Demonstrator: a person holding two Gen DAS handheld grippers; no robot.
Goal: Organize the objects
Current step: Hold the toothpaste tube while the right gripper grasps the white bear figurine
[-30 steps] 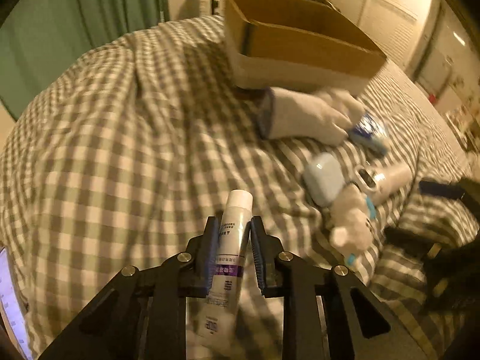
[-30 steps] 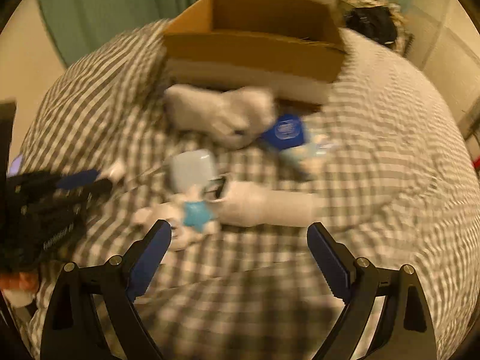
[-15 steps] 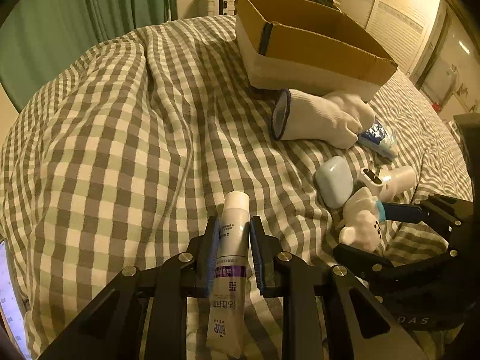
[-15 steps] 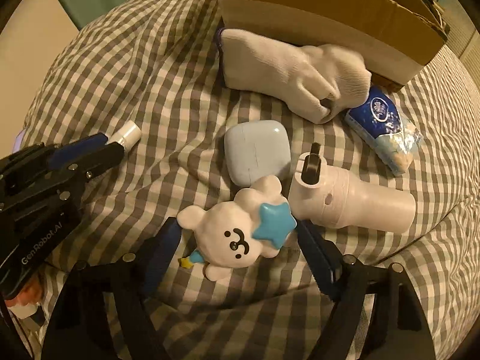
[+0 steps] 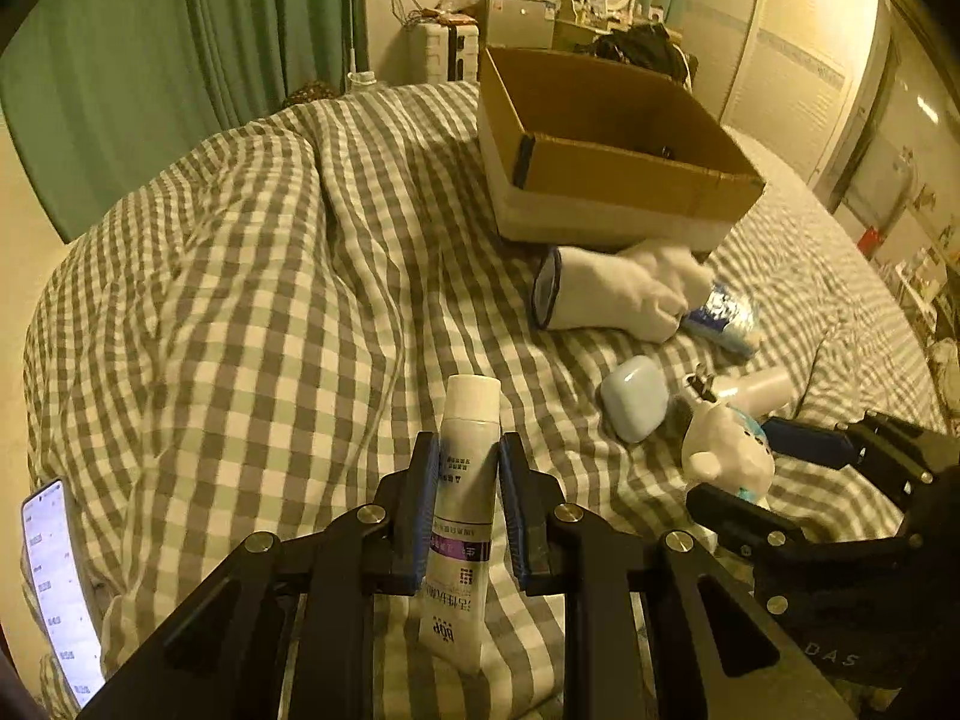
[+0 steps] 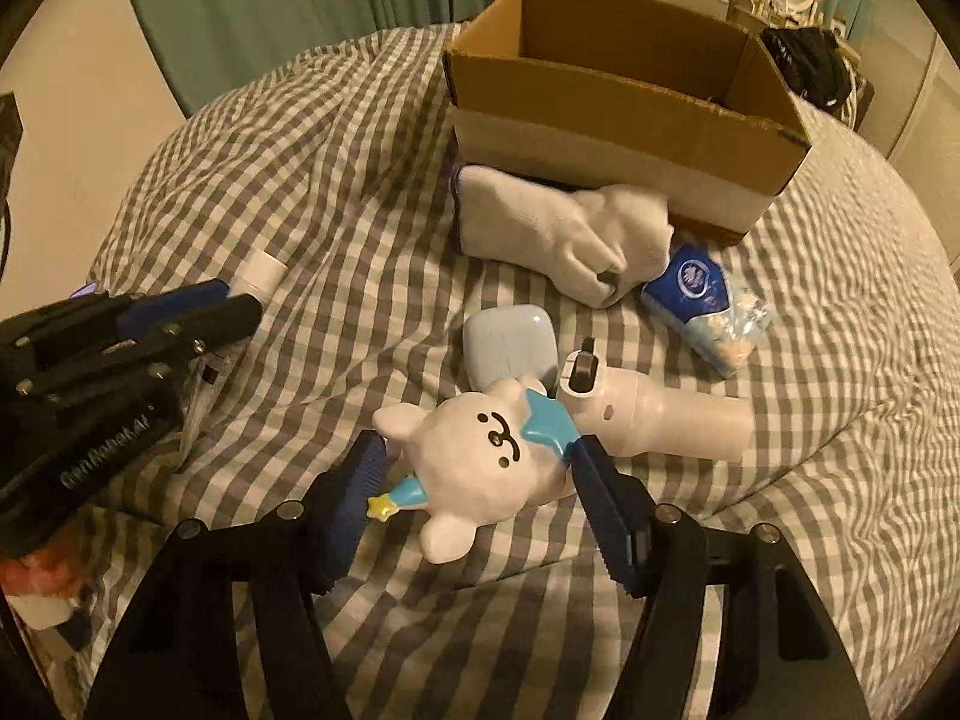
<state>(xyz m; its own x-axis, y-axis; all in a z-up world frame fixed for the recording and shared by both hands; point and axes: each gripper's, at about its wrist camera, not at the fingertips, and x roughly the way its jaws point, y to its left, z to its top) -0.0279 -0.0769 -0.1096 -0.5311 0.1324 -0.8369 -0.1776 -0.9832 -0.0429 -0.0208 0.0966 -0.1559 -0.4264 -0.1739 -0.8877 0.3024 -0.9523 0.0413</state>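
Observation:
My left gripper (image 5: 468, 450) is shut on a white tube (image 5: 462, 480) with a purple label, cap pointing forward, above the checked bedspread. My right gripper (image 6: 474, 450) has closed around a white bear toy (image 6: 480, 456) with a blue star; both pads touch its sides and it is tilted. The bear also shows in the left wrist view (image 5: 729, 450). An open cardboard box (image 6: 618, 108) stands at the back, also in the left wrist view (image 5: 612, 150). The left gripper shows at the left in the right wrist view (image 6: 228, 306).
On the bedspread lie a white sock (image 6: 558, 234), a blue tissue pack (image 6: 702, 300), a pale blue case (image 6: 510, 342) and a white cylindrical device (image 6: 660, 408). A lit phone (image 5: 60, 588) lies at the left edge. Green curtains and furniture stand behind the bed.
My right gripper moved down onto the bear toy and closed on it, tilting it. The left gripper kept hold of the tube and lifted a little.

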